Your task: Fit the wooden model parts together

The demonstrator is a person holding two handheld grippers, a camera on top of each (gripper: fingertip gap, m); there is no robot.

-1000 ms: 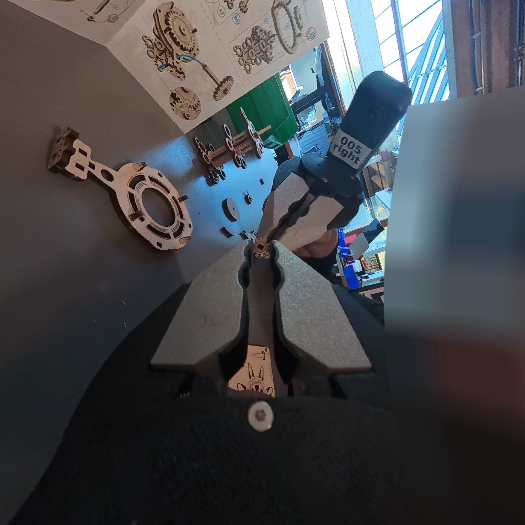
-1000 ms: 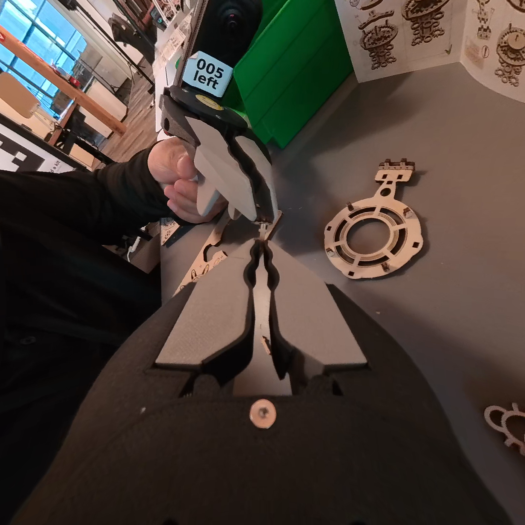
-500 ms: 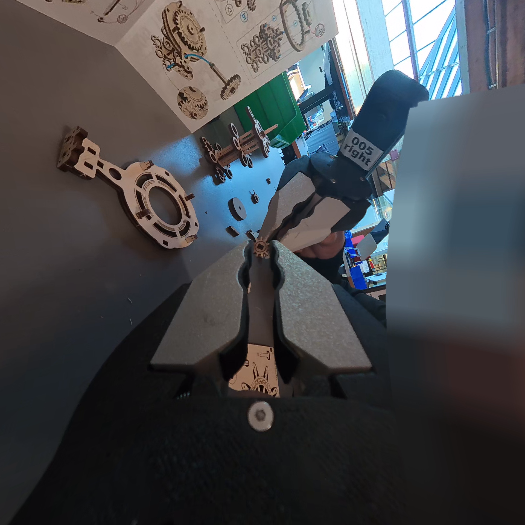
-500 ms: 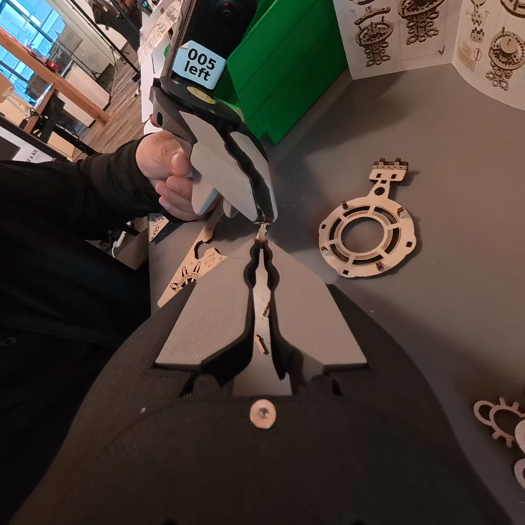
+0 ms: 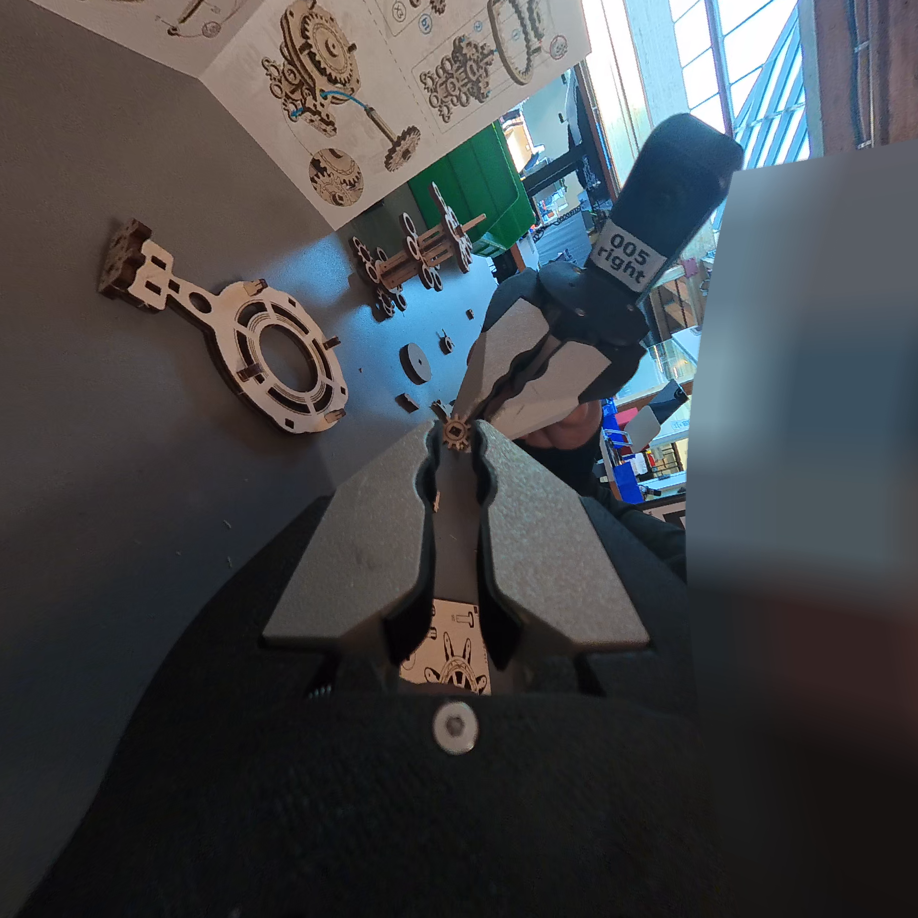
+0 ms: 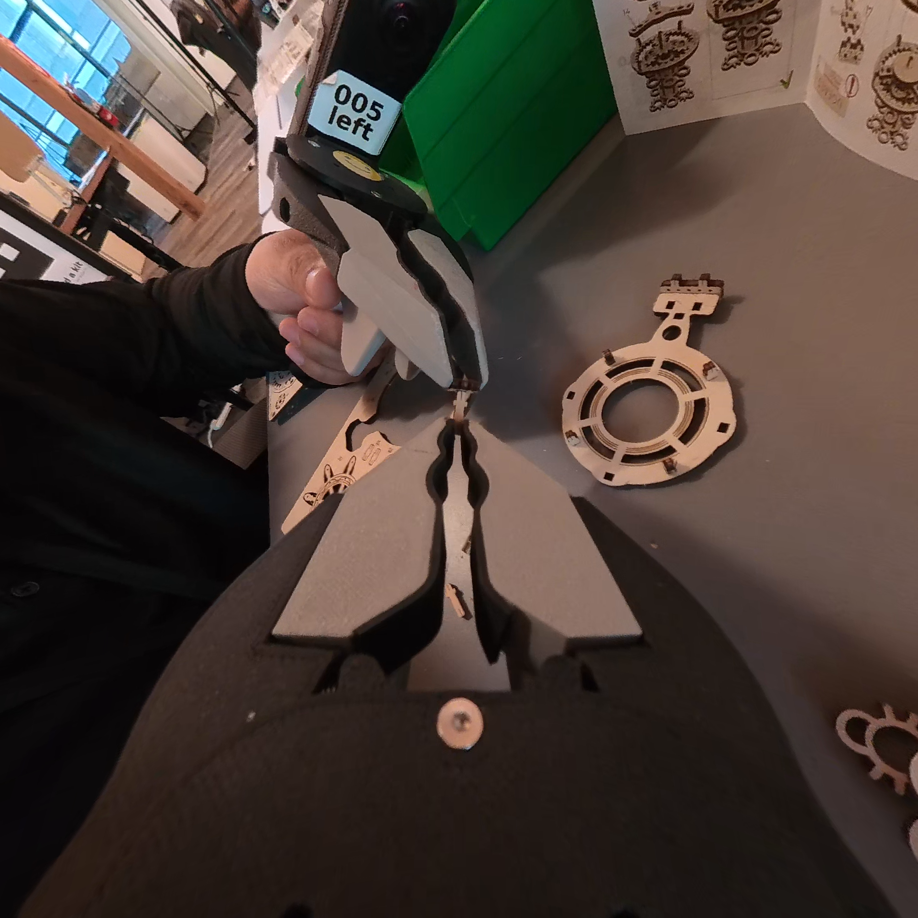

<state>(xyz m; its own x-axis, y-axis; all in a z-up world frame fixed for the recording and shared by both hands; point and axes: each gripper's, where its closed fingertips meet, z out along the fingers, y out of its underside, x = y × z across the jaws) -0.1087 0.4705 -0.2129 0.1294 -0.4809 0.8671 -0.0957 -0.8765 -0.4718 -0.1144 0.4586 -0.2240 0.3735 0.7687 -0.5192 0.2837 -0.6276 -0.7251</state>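
— What's closest to you there?

— The left tool (image 5: 456,431), its two fingers drawn narrow and pinching a small wooden gear (image 5: 456,435) right at the tips. The gear faces out, with its square hole showing.

— And the other one?

— The right tool (image 6: 456,421) comes in tip to tip with it. Its fingers are closed tight on a thin wooden pin (image 6: 461,401), and the far end of the pin reaches the gear held in the left tool. Whether the pin has gone into the hole, I can't tell from here.

— Both held up in the air?

— Yes, above the grey desk (image 6: 795,298). A hand (image 6: 298,318) in a black sleeve grips the handle of the left tool.

— What lies under them?

— A flat wooden sheet (image 6: 347,477) with cut-outs near the desk's edge, and a couple of tiny wood bits (image 6: 458,601) below the right tool.

— Farther out?

— A wooden ring frame (image 5: 278,347) with a stem lies flat, well apart from the tools. Beyond it sit a small dark disc (image 5: 416,362) and a built-up gear cluster on an axle (image 5: 422,253). At the back stand a folded instruction sheet (image 5: 347,99) and a green bin (image 6: 511,124).
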